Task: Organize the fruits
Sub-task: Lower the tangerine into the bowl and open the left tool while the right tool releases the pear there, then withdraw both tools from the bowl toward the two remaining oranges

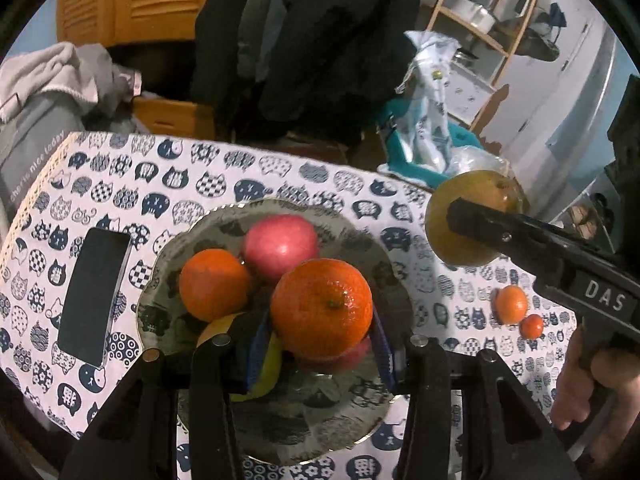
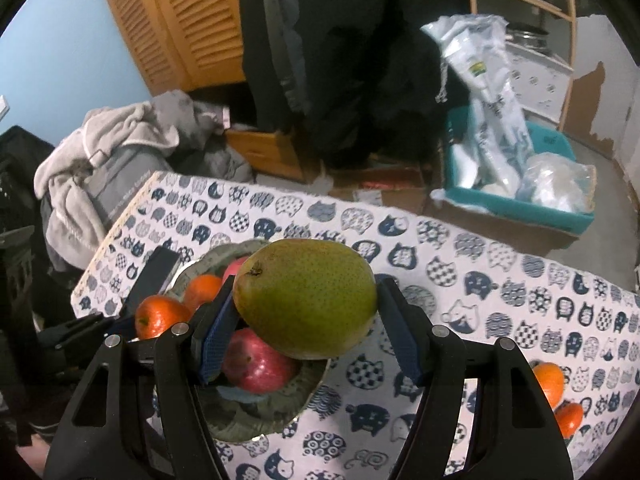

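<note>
Blue-padded fingers of left gripper nearest the lens in left wrist view, clamped on a large orange from both sides; orange held just above the fruit pile. Gripper pointing forward and down over the near half of the glass bowl. Beneath the held orange: a red apple partly hidden, a yellow fruit at the left pad. Farther in the bowl: a second orange at left, a pink-red apple behind, touching each other. Bowl resting on cat-print tablecloth. Dark phone lying flat left of bowl, near its rim.

Right gripper in own view: blue pads pressed on both flanks of a green-yellow mango, stem end toward the left pad. Mango held in the air over the bowl's right rim. From the left camera, right gripper entering from the right edge, angled up and leftward, bare hand wrapped around its handle, mango well above the cloth, right of bowl.

Two small mandarins on the cloth at the right, side by side, well apart from bowl.

Beyond the table: teal bin with plastic bags, grey clothes heap, wooden louvred doors.
</note>
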